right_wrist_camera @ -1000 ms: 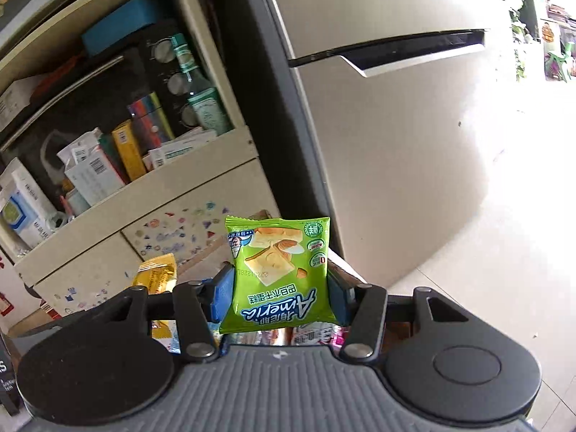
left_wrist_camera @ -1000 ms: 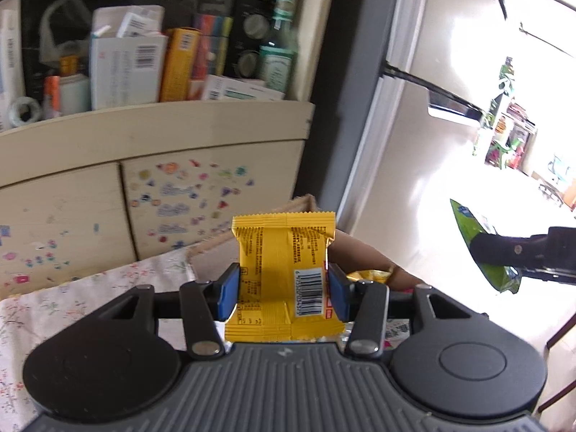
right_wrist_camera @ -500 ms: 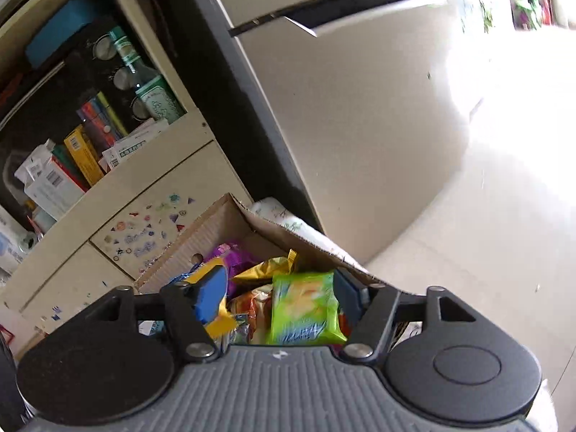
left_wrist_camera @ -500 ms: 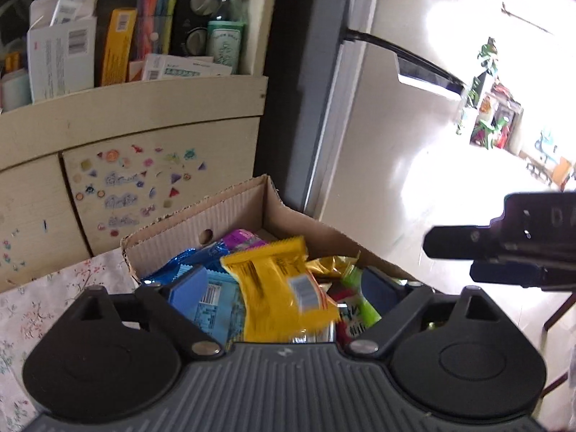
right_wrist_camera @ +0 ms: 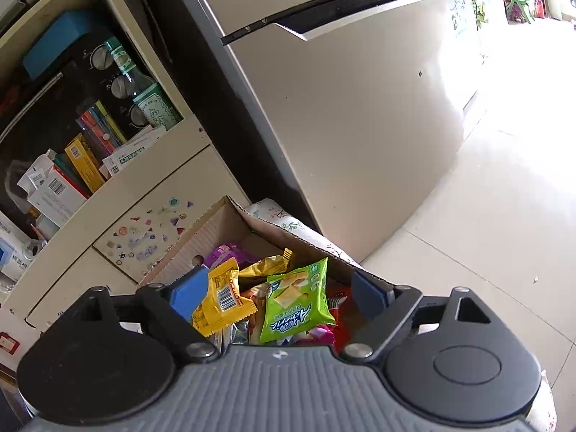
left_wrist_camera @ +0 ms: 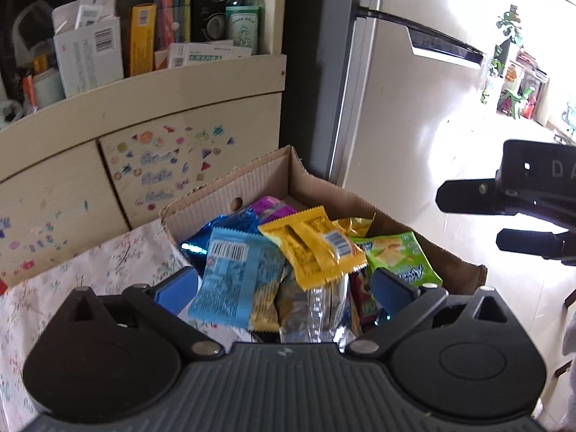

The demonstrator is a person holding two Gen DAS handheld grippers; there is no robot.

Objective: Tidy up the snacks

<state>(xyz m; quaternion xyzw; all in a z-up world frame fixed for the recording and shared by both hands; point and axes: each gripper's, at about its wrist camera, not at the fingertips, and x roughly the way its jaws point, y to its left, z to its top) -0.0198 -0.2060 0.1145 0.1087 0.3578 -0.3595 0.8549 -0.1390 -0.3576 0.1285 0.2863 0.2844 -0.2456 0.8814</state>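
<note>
A cardboard box point(left_wrist_camera: 230, 194) holds several snack packets. A yellow packet point(left_wrist_camera: 313, 248) lies on top of the pile, with a light blue packet point(left_wrist_camera: 234, 277) to its left and a green packet point(left_wrist_camera: 399, 259) to its right. My left gripper point(left_wrist_camera: 284, 288) is open and empty just above the pile. In the right wrist view the same box point(right_wrist_camera: 212, 230) shows the yellow packet point(right_wrist_camera: 219, 295) and the green packet point(right_wrist_camera: 295, 302) lying loose. My right gripper point(right_wrist_camera: 277, 293) is open and empty above them; it also shows at the right edge of the left wrist view point(left_wrist_camera: 504, 208).
The box sits on a floral cloth point(left_wrist_camera: 72, 280). Behind it stands a cream cabinet point(left_wrist_camera: 144, 108) with stickers, and a shelf with boxes and a green bottle point(left_wrist_camera: 244, 25). A fridge point(right_wrist_camera: 342, 108) stands to the right, with tiled floor point(right_wrist_camera: 504, 216) beyond it.
Both grippers opened. The yellow packet dropped from the left one and the green packet from the right one into the box, and both now lie on the pile.
</note>
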